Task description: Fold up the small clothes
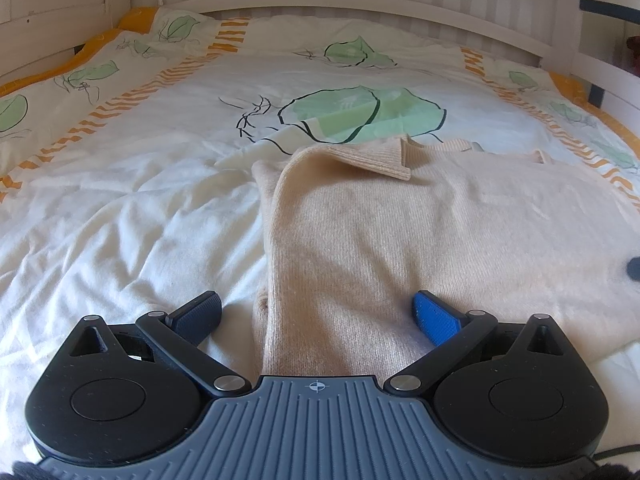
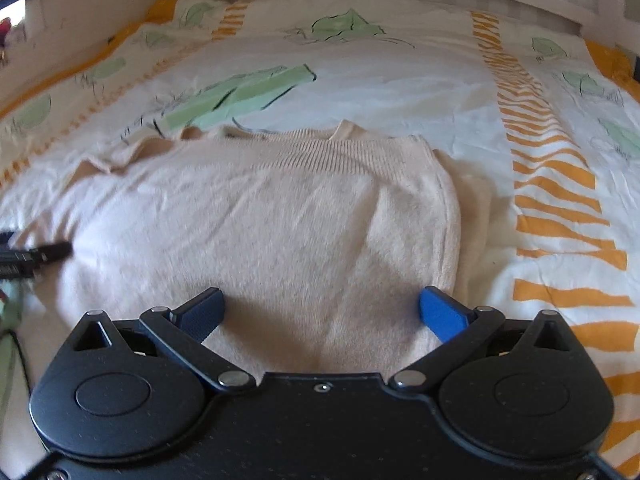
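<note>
Jaws released: left gripper (image 1: 317, 314) and right gripper (image 2: 322, 310) are being held over sweater (image 2: 260, 216), mid-bed (image 1: 120, 208).

sweater (image 1: 400, 232) | cream knit; flat on bed; left sleeve folded across body

The left gripper (image 1: 316, 314) is held low and level, pointing forward, with its two fingers spread wide apart and nothing between them; one pad is dark (image 1: 198, 316) and the other bright blue (image 1: 436, 318). The right gripper (image 2: 322, 312) sits in much the same pose, its jaws likewise fully spread and empty. In the right wrist view, the left gripper's dark tip shows at the left edge.
</note>
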{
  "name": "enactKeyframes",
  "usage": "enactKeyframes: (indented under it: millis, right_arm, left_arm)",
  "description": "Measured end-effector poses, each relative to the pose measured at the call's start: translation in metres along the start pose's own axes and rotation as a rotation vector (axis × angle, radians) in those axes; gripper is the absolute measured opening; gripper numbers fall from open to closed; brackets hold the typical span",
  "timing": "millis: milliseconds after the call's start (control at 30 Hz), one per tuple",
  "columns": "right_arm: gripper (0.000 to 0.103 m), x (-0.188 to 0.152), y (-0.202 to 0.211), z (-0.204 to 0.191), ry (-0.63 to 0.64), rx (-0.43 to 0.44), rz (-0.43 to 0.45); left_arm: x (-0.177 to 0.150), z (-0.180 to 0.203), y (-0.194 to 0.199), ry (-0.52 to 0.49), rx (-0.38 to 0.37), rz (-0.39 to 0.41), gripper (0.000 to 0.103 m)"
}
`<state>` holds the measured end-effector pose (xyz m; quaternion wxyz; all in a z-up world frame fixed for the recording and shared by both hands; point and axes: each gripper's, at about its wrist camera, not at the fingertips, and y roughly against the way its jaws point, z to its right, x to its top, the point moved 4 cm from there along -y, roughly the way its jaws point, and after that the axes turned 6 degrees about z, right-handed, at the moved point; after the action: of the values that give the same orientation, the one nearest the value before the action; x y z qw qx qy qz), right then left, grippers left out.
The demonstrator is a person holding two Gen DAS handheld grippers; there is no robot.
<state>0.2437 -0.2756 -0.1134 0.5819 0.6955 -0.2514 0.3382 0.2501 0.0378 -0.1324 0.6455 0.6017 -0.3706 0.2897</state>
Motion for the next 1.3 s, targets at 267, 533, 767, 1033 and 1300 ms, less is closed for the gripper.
enactKeyframes:
  millis: [267,533,767,1033,1300]
  right_arm:
    - [0.103,-0.004,-0.002,-0.006,0.043,-0.031,0.008]
    - [0.103,-0.004,-0.001,-0.005,0.048,-0.036,0.015]
    - [0.103,-0.005,-0.001,-0.007,0.050,-0.037,0.014]
    - [0.103,-0.005,-0.001,-0.007,0.049,-0.038,0.012]
    - [0.103,-0.004,-0.002,-0.006,0.048,-0.038,0.009]
  left_arm:
    - [0.009,0.006,0.013,0.023,0.045,0.013,0.102]
    - [0.035,0.022,0.020,-0.008,0.028,0.053,0.102]
    - [0.049,0.018,0.006,0.007,0.067,0.038,0.102]
    - [0.057,0.019,-0.021,-0.056,0.097,-0.004,0.102]
    - [0.070,0.010,-0.059,-0.098,0.157,-0.034,0.102]
